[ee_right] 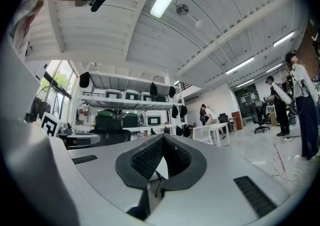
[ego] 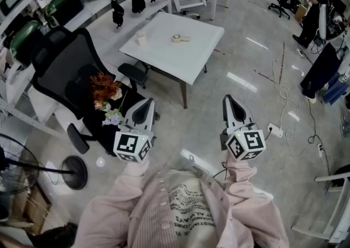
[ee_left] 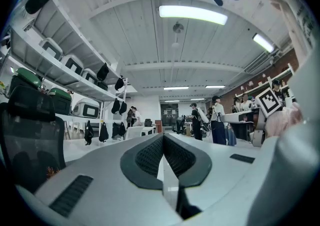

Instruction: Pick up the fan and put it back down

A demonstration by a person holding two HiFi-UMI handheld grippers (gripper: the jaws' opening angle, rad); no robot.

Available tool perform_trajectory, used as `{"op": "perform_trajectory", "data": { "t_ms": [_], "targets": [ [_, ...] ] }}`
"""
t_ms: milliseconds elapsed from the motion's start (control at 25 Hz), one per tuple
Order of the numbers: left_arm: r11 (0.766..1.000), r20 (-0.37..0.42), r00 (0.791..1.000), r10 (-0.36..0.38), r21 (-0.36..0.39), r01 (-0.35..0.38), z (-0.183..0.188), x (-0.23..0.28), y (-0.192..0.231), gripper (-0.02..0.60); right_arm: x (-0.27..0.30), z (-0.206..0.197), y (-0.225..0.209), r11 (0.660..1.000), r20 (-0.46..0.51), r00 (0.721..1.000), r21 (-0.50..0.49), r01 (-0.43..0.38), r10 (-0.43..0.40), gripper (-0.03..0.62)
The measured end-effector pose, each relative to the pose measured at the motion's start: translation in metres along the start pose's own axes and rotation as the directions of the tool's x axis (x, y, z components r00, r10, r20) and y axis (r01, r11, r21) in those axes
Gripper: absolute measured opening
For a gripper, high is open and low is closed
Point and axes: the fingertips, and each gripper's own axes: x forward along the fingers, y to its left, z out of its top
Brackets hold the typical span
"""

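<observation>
Task not yet starting: black pedestal fan with round base standing untouched on floor, lower left of frame. Left claw and right claw hovering level mid-frame, both clenched, gripping nothing. Pickup and set-down remaining.

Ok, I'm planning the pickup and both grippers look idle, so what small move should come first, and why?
Probably turn left and bring the left gripper toward the fan. The left gripper and the right gripper are both shut, empty and aimed ahead. The fan stands off to the person's left, well apart from either one.
</observation>
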Motion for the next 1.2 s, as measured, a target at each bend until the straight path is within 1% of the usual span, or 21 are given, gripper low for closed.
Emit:
{"op": "perform_trajectory", "data": {
  "t_ms": [240, 360, 520, 560, 640, 680, 720, 840, 1000, 1200],
  "targets": [
    [1.0, -0.005, 1.0, 0.005, -0.03, -0.005, -0.007, 0.013, -0.005, 0.002, 0.007, -0.005, -0.012, 1.0, -0.023, 1.0, 0.005, -0.012, 0.012, -0.002],
    [0.999, -0.015, 1.0, 0.005, -0.037, -0.006, -0.011, 0.021, -0.004, 0.002, 0.01, -0.01, -0.019, 0.999, -0.039, 0.999, 0.031, -0.029, 0.031, -0.002],
    [0.998, -0.025, 1.0, 0.014, -0.06, -0.015, -0.017, 0.029, -0.005, 0.002, 0.017, -0.017, -0.033, 0.998, -0.049, 0.999, 0.063, -0.021, 0.024, 0.0],
    [0.998, -0.026, 1.0, 0.015, -0.065, -0.017, -0.018, 0.031, -0.006, 0.002, 0.019, -0.017, -0.036, 0.997, -0.045, 0.999, 0.079, -0.023, 0.027, 0.017],
    [0.997, -0.027, 1.0, 0.014, -0.076, -0.016, -0.02, 0.036, -0.01, 0.002, 0.023, -0.016, -0.041, 0.994, -0.026, 0.999, 0.102, -0.027, 0.03, 0.113],
    [0.997, -0.027, 1.0, 0.013, -0.082, -0.015, -0.021, 0.038, -0.011, 0.002, 0.025, -0.015, -0.044, 0.995, -0.019, 0.999, 0.101, -0.028, 0.03, 0.136],
    [0.996, -0.028, 1.0, 0.012, -0.086, -0.014, -0.022, 0.04, -0.013, 0.002, 0.026, -0.016, -0.045, 0.995, -0.018, 0.999, 0.094, -0.029, 0.031, 0.14],
    [0.996, -0.039, 0.999, 0.012, -0.089, -0.015, -0.027, 0.043, -0.021, 0.002, 0.026, -0.02, -0.051, 0.995, -0.021, 0.999, 0.096, -0.036, 0.038, 0.186],
    [0.995, -0.053, 0.998, 0.017, -0.094, -0.022, -0.031, 0.049, -0.029, 0.002, 0.028, -0.025, -0.061, 0.993, -0.03, 0.998, 0.108, -0.044, 0.047, 0.207],
    [0.995, -0.088, 0.996, 0.023, -0.096, -0.032, -0.035, 0.057, -0.029, 0.002, 0.032, -0.031, -0.071, 0.99, -0.051, 0.997, 0.131, -0.045, 0.052, 0.21]
  ]
}}
